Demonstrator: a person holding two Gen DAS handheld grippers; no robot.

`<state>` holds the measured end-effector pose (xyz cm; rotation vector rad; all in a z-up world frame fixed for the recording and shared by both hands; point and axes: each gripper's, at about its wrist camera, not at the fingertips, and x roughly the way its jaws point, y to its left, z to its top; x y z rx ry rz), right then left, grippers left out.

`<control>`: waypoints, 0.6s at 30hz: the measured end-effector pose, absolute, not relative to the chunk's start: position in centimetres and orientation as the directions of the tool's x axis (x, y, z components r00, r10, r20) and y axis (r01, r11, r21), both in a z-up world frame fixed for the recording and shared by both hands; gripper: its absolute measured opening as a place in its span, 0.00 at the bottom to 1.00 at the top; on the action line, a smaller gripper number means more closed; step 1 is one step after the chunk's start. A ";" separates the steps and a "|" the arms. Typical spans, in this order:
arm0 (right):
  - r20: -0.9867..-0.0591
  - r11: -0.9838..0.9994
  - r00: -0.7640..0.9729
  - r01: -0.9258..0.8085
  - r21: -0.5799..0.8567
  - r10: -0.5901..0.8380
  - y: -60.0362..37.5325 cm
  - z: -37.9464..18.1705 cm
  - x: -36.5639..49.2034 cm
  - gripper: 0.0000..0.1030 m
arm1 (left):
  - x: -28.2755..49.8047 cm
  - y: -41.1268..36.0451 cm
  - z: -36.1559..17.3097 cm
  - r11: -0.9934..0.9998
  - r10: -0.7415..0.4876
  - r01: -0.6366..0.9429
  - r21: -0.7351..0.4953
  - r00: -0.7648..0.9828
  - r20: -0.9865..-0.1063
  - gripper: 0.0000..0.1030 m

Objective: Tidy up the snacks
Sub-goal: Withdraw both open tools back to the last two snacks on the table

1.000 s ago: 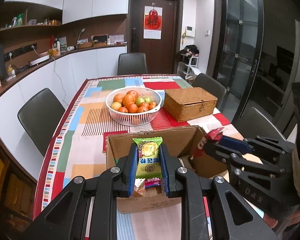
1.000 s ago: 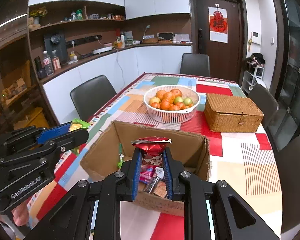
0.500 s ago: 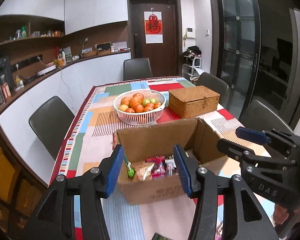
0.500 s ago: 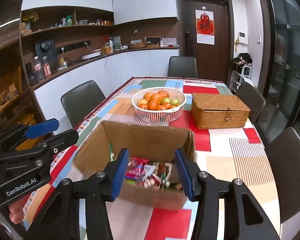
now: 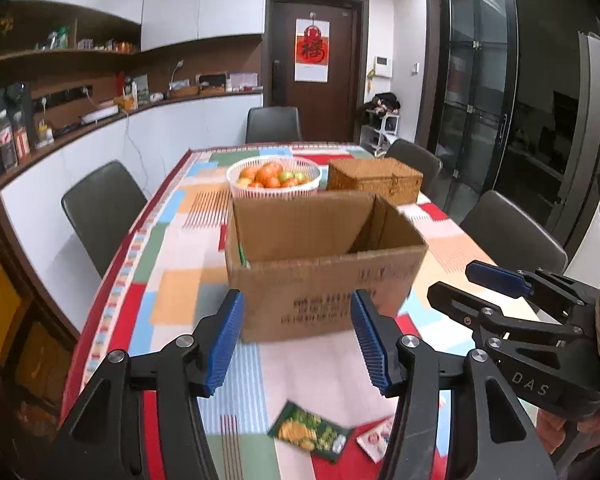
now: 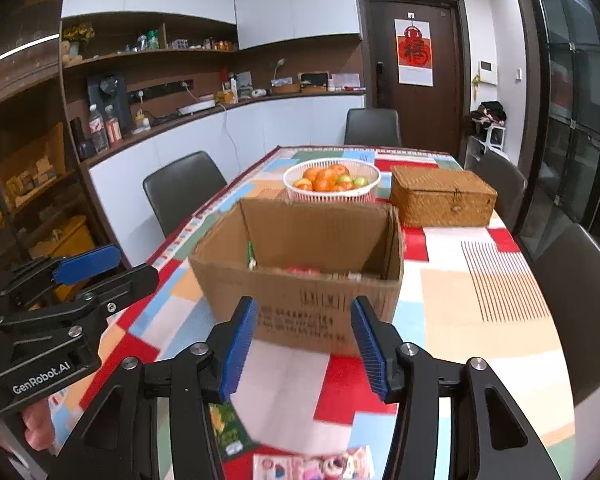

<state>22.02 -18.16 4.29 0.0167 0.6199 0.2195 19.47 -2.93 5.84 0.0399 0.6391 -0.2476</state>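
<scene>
A: Quick status, what are your hands doing?

B: I'm holding both sets of fingers spread and empty. My left gripper has just been opening its jaws, nothing between them, and my right gripper has been doing the same. Both are hanging over the near end of the patchwork-cloth worktop, in front of the open brown cardboard box.

A: So the snacks are going where?

B: Into that box, I'm judging. Over its rim in the right wrist view I'm seeing a few red and pale wrappers lying inside. From the left wrist view the inside is mostly hidden.

A: What's left?

B: At least three packets are lying on the worktop below my fingers: a flat green snack packet with yellow print, a small white and red sachet just beside it, and a pink printed packet at the bottom of the right view, blurred. So I'm calling it partly done, with more pickups to go.

A: Anything else on there?

B: A white plastic mesh basket of oranges and green fruit and a lidded woven wicker box, both behind the carton. I'm not treating those as snacks.
</scene>
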 end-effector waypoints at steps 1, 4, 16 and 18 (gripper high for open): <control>-0.579 0.977 0.789 -0.197 0.078 0.205 -18.0 3.9 21.6 0.51 | 19.1 -2.8 5.4 0.970 -0.215 0.240 -0.040 0.767 -0.604 0.53; -0.605 0.977 0.771 -0.202 0.069 0.202 -17.5 2.6 20.4 0.51 | 18.0 -2.4 3.9 0.971 -0.212 0.232 -0.052 0.746 -0.631 0.53; -0.712 0.988 0.685 -0.133 0.084 0.152 -18.2 -2.8 17.3 0.51 | 15.8 -2.0 -2.0 0.972 -0.205 0.219 -0.081 0.638 -0.742 0.55; -0.728 0.988 0.668 -0.121 0.098 0.154 -18.5 -3.8 16.7 0.51 | 15.6 -2.1 -3.1 0.971 -0.209 0.223 -0.087 0.613 -0.762 0.55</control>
